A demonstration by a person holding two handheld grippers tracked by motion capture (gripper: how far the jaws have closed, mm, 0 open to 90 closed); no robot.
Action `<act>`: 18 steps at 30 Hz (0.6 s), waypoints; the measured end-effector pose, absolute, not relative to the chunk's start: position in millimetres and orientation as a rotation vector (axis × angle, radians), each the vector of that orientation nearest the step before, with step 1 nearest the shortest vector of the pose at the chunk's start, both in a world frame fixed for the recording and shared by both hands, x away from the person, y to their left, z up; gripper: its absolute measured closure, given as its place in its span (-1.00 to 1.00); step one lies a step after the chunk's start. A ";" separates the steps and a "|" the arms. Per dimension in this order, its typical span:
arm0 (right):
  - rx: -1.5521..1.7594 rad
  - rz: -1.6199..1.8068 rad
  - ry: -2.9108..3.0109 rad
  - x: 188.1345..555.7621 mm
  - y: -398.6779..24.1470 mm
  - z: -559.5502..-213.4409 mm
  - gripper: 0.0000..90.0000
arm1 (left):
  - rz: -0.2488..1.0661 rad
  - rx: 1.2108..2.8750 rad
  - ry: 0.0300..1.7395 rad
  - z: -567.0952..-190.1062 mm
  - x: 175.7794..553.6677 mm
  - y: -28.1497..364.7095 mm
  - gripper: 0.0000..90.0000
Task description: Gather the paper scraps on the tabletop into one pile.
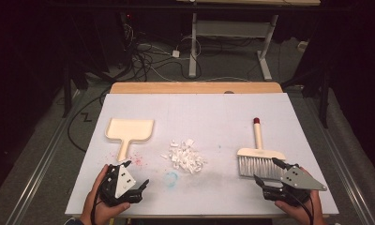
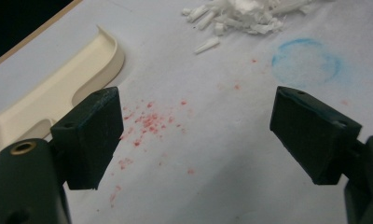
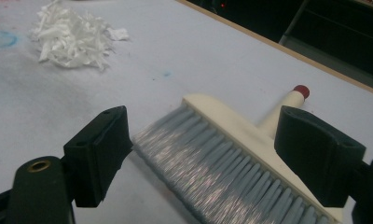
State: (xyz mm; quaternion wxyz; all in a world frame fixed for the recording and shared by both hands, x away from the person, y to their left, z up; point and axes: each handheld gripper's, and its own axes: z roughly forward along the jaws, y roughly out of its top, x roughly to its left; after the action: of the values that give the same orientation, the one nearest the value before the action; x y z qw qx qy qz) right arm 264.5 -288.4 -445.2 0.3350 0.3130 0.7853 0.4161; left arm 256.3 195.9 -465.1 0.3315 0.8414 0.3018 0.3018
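A cream dustpan (image 1: 129,130) lies flat on the left of the white table top, its handle pointing toward me. A pile of white paper shreds (image 1: 185,157) sits mid-table. On the right lies a brush (image 1: 259,157) with grey bristles, a cream head and a red-capped handle pointing away. My left gripper (image 1: 137,173) is open just near of the dustpan handle; its jaws (image 2: 194,126) hover over red specks, with the dustpan (image 2: 58,88) at left and the shreds (image 2: 240,16) ahead. My right gripper (image 1: 266,170) is open, its jaws (image 3: 203,140) on either side of the brush (image 3: 231,154) bristles without gripping.
A white sheet (image 1: 213,112) covers the wooden table, whose far edge (image 1: 195,87) shows bare wood. A faint blue ring mark (image 1: 171,178) and red specks (image 1: 138,161) stain the sheet. Beyond the table are desk legs (image 1: 193,47) and floor cables.
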 end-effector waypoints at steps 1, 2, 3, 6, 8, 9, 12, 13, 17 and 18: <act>0.814 1.093 2.044 263.9 -287.7 -445.2 -0.57 | 0.791 2.193 0.782 -464.8 255.9 195.5 -0.64; 0.809 1.088 2.034 263.5 -287.4 -443.9 -0.57 | 0.787 2.191 0.771 -464.6 255.0 195.8 -0.64; 0.806 1.091 2.023 262.8 -287.0 -442.2 -0.57 | 0.784 2.190 0.767 -464.8 253.9 196.2 -0.64; 0.786 1.092 1.989 259.3 -286.1 -437.4 -0.57 | 0.781 2.190 0.764 -465.4 252.1 197.6 -0.64; 0.771 1.086 1.972 256.8 -285.5 -435.4 -0.57 | 0.783 2.186 0.762 -464.4 251.7 197.8 -0.64; 0.768 1.084 1.964 255.6 -285.5 -434.8 -0.57 | 0.780 2.183 0.759 -463.9 251.9 197.8 -0.64; 0.765 1.073 1.960 255.1 -285.7 -434.2 -0.57 | 0.779 2.189 0.751 -464.4 252.9 196.3 -0.64; 0.764 1.068 1.958 255.3 -286.0 -434.4 -0.57 | 0.775 2.192 0.749 -464.8 253.6 195.9 -0.64; 0.769 1.060 1.964 257.0 -286.7 -435.9 -0.57 | 0.772 2.205 0.746 -465.9 254.5 194.2 -0.64; 0.765 1.057 1.962 256.9 -286.8 -435.9 -0.57 | 0.772 2.207 0.745 -465.9 254.3 193.8 -0.64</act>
State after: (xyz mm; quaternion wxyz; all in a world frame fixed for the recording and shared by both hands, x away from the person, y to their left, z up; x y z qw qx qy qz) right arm 256.9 -286.8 -435.9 0.3827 0.3001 0.7693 0.4144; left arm 254.3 193.8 -465.9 0.3370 0.8468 0.2856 0.2962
